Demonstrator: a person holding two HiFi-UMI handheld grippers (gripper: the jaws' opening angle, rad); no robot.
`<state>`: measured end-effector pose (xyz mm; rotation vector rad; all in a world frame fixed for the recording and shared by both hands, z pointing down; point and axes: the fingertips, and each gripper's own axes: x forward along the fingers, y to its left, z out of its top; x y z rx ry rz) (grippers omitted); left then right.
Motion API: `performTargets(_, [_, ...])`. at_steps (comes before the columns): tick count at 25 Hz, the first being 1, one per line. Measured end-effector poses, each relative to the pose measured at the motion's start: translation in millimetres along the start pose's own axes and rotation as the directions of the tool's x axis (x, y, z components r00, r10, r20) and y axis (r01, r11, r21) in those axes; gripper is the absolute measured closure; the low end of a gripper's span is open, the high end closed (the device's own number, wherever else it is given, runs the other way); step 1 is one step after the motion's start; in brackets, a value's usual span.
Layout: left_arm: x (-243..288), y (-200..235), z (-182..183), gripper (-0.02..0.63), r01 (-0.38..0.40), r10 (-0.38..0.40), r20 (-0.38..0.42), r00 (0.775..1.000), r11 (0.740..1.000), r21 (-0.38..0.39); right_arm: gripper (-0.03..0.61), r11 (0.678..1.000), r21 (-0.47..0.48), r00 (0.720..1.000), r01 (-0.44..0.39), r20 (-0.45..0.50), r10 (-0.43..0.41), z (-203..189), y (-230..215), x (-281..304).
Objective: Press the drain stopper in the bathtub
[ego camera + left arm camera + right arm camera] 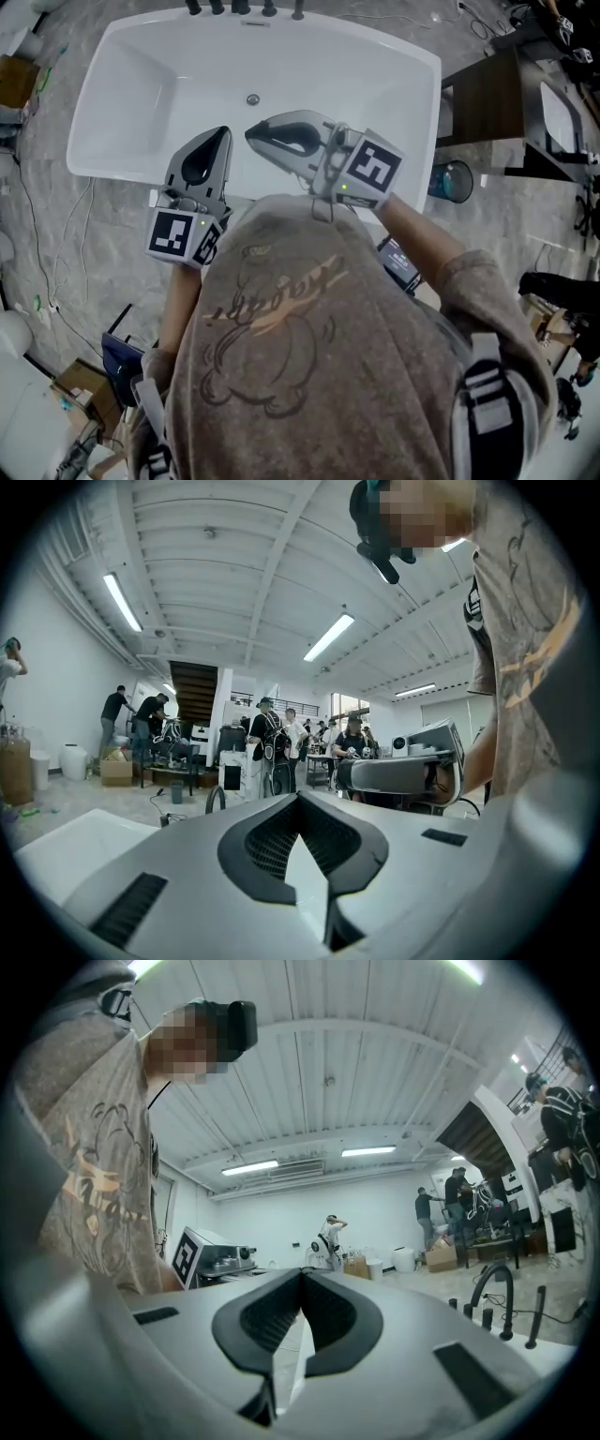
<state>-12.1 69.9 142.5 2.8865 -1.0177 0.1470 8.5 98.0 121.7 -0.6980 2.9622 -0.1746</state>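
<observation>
Head view: the person's shirt hides the middle of the near rim of the bathtub. The left gripper and the right gripper cover part of the bathtub floor on the near side of the drain stopper. The drain stopper is too small to tell whether it sits raised or pressed. The taps on the bathtub's far rim are cut off by the picture's top edge.

A big open test hall: strip lights, a staircase, cardboard boxes, loose floor cables, people working, a freestanding bathtub.
</observation>
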Motion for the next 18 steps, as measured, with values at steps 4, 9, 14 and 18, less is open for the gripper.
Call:
performTargets(4, [-2.3, -1.6, -1.7, 0.609, -0.005, 0.005, 0.003, 1.000, 1.000, -0.002, 0.574, 1.000, 0.009, 1.000, -0.001, -0.008, 0.002, -0.6, 0.2, 0.2])
performTargets(9, [-1.4, -2.6, -0.9, 0.609, -0.019, 0.019, 0.009, 1.000, 1.000, -0.015, 0.574, 1.000, 0.009, 1.000, -0.006, -0.014, 0.006, -1.3, -0.2, 0.6])
performTargets(14, [0.1, -3.7, -3.3, 0.609, -0.029, 0.029, 0.009, 1.000, 0.999, -0.020, 0.574, 1.000, 0.007, 1.000, -0.013, -0.025, 0.013, -6.0, 1.3, 1.9])
performTargets(18, [3.2, -3.2, -4.9, 0.609, -0.039, 0.039, 0.005, 0.999, 0.999, -0.025, 0.574, 1.000, 0.013, 1.000, -0.020, -0.014, 0.020, -5.0, -1.2, 2.8])
